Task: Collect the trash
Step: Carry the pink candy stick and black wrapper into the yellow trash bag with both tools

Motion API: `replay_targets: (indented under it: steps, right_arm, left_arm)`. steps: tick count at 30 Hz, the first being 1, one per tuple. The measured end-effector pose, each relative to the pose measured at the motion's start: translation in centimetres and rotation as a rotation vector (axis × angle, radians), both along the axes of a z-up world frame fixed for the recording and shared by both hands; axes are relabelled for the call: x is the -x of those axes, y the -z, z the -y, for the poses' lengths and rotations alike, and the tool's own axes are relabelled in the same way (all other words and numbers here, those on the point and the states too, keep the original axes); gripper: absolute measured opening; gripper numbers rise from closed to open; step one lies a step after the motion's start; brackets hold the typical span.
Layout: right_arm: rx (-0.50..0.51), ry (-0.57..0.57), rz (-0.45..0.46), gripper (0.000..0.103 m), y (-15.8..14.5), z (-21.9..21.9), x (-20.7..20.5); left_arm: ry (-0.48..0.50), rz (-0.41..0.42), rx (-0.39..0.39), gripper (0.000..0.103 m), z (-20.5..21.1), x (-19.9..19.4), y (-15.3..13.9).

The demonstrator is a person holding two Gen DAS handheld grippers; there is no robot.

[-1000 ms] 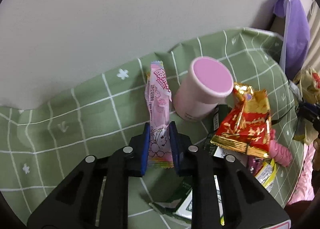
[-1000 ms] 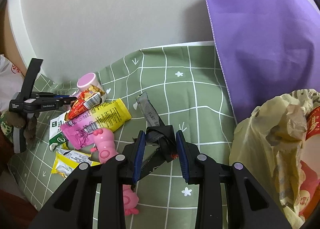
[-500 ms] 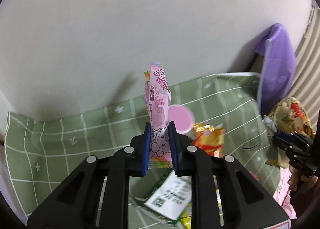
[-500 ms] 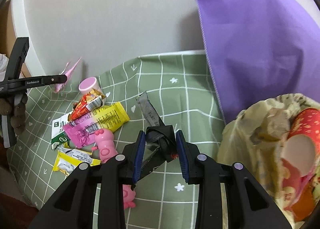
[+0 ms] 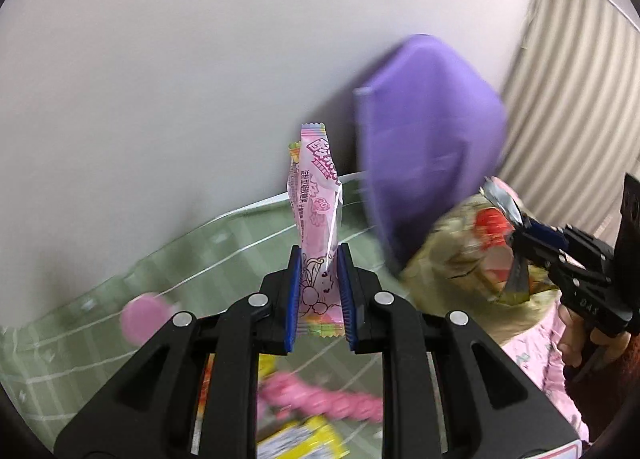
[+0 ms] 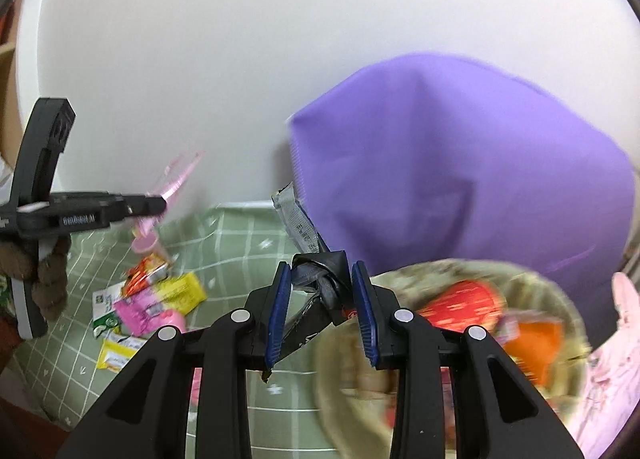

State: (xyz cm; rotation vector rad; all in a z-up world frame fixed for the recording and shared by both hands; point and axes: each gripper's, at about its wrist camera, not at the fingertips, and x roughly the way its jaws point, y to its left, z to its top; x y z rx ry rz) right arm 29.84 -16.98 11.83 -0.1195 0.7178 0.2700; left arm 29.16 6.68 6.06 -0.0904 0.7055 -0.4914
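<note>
Gripping one wrapper apiece, both claws are hanging in the air above the desk (image 6: 240,235), so the collecting is looking well under way but not done. The left claw (image 5: 318,295) is pinching the lower end of a pink candy wrapper (image 5: 316,199), which is standing upright between its blue pads. The right claw (image 6: 320,299) is clamping a crumpled silver-grey wrapper (image 6: 316,263), whose free strip is sticking up past the jaws.

Just beyond the right claw, a yellowish trash bag (image 6: 452,299) is gaping open with red and orange packets already inside; both held wrappers probably belong there next.

Further off, on the green checked cloth (image 6: 232,227), a cluster of litter is waiting: a yellow packet (image 6: 180,291), a red-and-gold snack bag (image 6: 146,273), a magenta wrapper (image 6: 138,309), a small green-and-white carton (image 6: 105,305), a pink cup (image 6: 146,245) and a pink toy-like thing (image 5: 320,397).

Behind the bag, a purple cloth (image 6: 460,163) is leaning at the wall, crowding the bag's far side; the two claws may also be getting in each other's way at the opening.
</note>
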Motion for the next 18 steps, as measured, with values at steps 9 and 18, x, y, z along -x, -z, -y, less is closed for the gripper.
replay_targets:
  steps: [9, 18]
  right_arm:
    - [0.044, 0.124, 0.077, 0.031, -3.5, 5.7, 2.1]
    - [0.047, 0.246, 0.106, 0.031, -5.1, 10.8, 4.2]
  left_arm:
    - [0.213, 0.051, 0.017, 0.017, 8.5, 0.2, -2.5]
    - [0.338, 0.045, -0.004, 0.017, 14.7, 0.1, -1.8]
